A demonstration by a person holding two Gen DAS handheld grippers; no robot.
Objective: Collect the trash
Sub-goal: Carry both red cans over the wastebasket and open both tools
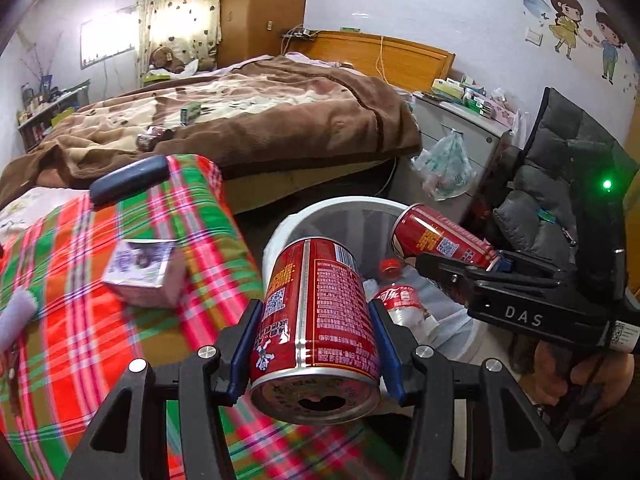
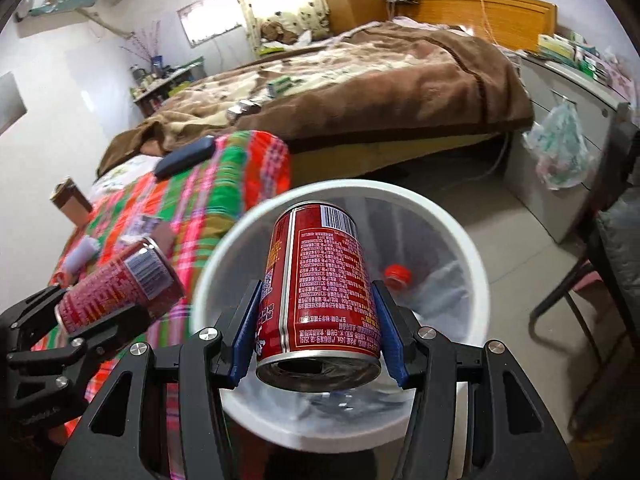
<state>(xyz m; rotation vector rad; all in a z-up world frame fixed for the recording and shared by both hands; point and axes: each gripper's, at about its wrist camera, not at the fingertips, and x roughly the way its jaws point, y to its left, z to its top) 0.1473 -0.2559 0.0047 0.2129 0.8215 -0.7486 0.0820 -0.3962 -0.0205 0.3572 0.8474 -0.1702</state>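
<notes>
Right under the right tool (image 2: pixel 318 322) sits the white bin (image 2: pixel 460 240), so its pinched red can (image 2: pixel 320 280) can drop; the left tool (image 1: pixel 316 344) (gripping another can (image 1: pixel 316 316)) should first move over the rim.

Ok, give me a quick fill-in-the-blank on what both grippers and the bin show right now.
1. Each gripper is shut on a red ____.
2. The right gripper holds its can over the white ____.
3. The bottle in the bin has a ____ cap.
4. The left gripper holds its can beside the plaid ____.

Missing words: can; bin; red; cloth
</notes>
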